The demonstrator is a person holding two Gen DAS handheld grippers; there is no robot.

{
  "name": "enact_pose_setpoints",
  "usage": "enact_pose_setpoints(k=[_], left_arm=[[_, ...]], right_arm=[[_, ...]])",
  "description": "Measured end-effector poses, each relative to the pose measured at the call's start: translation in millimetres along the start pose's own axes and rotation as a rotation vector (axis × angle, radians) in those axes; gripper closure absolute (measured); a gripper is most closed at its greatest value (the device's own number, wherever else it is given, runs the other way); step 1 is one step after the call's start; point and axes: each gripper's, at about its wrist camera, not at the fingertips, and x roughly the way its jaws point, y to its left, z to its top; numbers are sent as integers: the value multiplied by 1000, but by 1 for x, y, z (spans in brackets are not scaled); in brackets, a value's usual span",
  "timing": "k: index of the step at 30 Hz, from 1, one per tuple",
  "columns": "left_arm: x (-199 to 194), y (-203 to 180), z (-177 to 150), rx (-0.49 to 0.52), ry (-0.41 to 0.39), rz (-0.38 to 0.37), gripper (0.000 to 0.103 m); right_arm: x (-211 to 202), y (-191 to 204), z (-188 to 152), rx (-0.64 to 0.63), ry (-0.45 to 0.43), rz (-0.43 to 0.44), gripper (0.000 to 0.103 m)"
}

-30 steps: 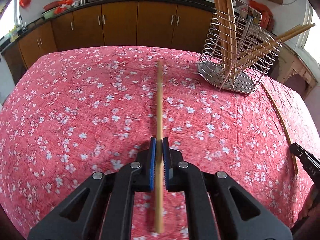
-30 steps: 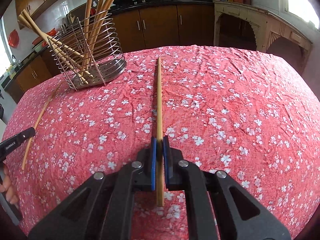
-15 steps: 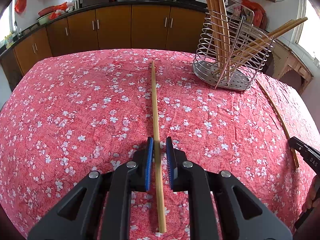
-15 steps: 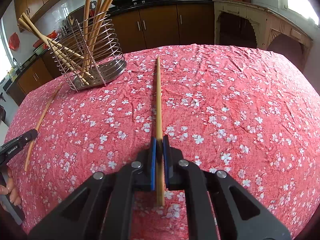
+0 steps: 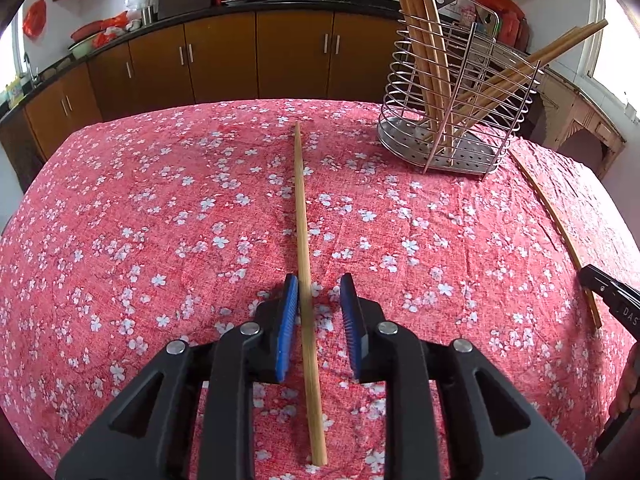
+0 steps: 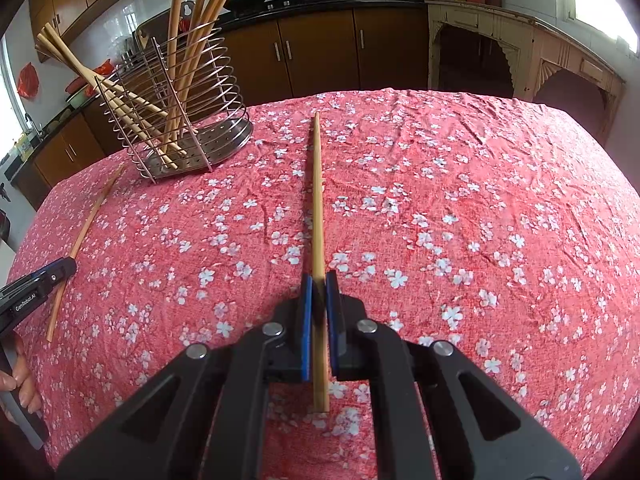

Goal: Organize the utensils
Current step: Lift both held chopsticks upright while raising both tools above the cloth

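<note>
A wooden chopstick [image 5: 302, 208] lies on the red flowered tablecloth [image 5: 160, 220], running away from me between the blue pads of my left gripper [image 5: 318, 296]. The jaws are opening; the stick sits close to the left pad with a gap on the right. My right gripper [image 6: 319, 280] is shut on a second chopstick [image 6: 316, 184] that points forward low over the cloth. Each gripper also shows at the edge of the other view: right gripper [image 5: 612, 300], left gripper [image 6: 36, 284]. A wire utensil holder [image 5: 404, 136] [image 6: 216, 140] with several chopsticks stands at the far side.
Brown kitchen cabinets [image 5: 256, 60] and a dark counter with woks run behind the table. The round table's far edge drops off just past the holder. A person's fingers [image 6: 20, 380] grip the left tool's handle.
The left gripper's jaws have parted and its chopstick has settled flat on the cloth. The right gripper and its chopstick have not moved.
</note>
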Motion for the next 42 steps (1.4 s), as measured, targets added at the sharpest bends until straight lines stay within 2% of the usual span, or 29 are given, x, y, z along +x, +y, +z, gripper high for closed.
enact_pose_setpoints(k=[3, 8, 15, 16, 18, 20, 26, 32, 42], left_arm=[[0, -3, 0, 17, 1, -10, 72], [-2, -9, -4, 58, 7, 21, 72], [-13, -7, -17, 37, 6, 26, 72], [-15, -8, -19, 39, 6, 30, 73], [-17, -9, -22, 44, 6, 47, 87], [-18, -5, -24, 36, 5, 37, 95], [-24, 9, -27, 18, 5, 7, 96], [-50, 18, -27, 3, -56, -28, 96], [-105, 24, -9, -31, -246, -101, 96]], right_arm=[[0, -2, 0, 12, 0, 15, 95], [-4, 0, -4, 6, 1, 5, 95], [-15, 3, -13, -13, 4, -16, 95], [-15, 3, -14, -13, 4, -18, 95], [-16, 3, -15, -14, 4, -18, 95], [-18, 3, -15, -12, 3, -13, 95], [-32, 2, -19, -18, -36, -4, 95], [-64, 0, -10, -27, -124, -3, 95], [-115, 3, 4, -50, -283, 20, 95]])
